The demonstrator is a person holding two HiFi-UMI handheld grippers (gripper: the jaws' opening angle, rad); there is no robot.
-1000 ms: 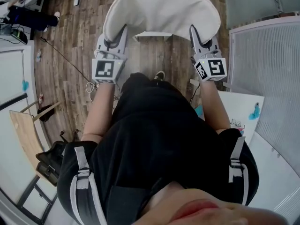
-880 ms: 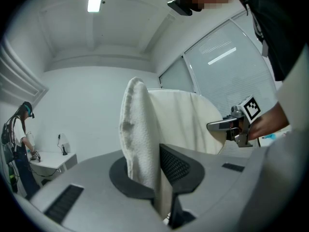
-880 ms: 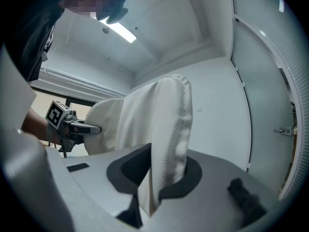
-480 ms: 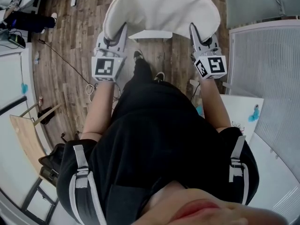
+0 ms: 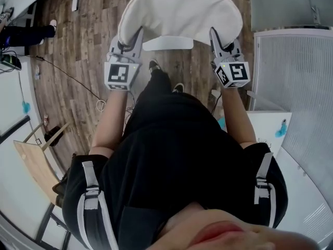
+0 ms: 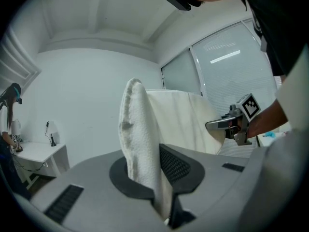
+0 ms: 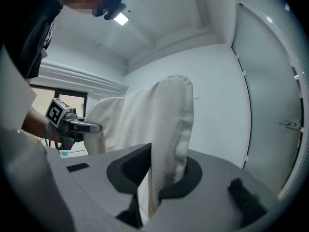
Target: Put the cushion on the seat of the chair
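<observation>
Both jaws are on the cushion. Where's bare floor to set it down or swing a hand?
Bare wood floor lies left of the left gripper, crossed by one cable. Right of the right gripper a ribbed white panel crowds in. Under the cushion a white chair edge shows.

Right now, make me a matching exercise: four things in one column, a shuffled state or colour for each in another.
1 cushion
2 left gripper
3 right gripper
4 floor

A brown wood planks
B shut on the cushion's right end
C white, held in the air
D shut on the cushion's left end

Pairs: 1-C, 2-D, 3-B, 4-A
</observation>
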